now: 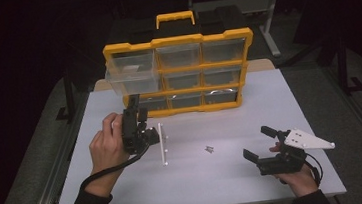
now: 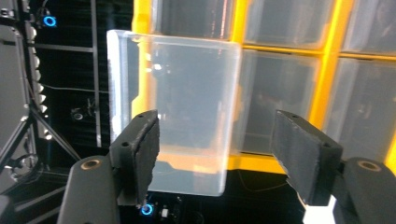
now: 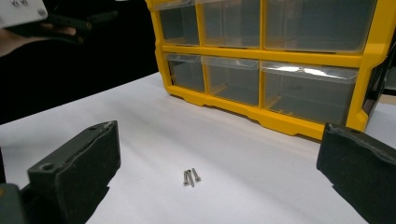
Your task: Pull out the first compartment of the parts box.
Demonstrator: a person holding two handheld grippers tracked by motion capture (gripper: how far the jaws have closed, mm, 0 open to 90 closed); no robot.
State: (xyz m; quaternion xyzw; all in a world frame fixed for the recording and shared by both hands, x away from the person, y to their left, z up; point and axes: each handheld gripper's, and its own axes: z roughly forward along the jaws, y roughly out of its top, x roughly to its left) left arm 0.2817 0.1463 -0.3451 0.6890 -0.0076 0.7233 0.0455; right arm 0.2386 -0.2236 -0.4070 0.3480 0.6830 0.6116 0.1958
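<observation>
- The yellow organiser is standing upright at the far side of the desk, its clear drawers facing the person; what is lying inside them is too faint to tell
- The top-left drawer is sticking out of its slot toward the person — its long axis running front to back, its open top facing up; its contents cannot be made out
- The left hand-held gripper is pointing up and away at the organiser, just below the pulled-out drawer; its jaws are standing apart with nothing between them
- The left gripper view is looking up at the drawer from below: the clear underside is hanging above and beyond both pads, which are not pressing on it
- The right hand-held gripper is resting low at the near right of the desk, jaws wide apart and gripping nothing
- The right gripper view is showing a few small screws lying on the desk between its jaws but further out — the high view is giving them as a small cluster mid-desk, well apart from the organiser
- A thin white strip is lying on the desk beside the left hand, its length running near to far
</observation>
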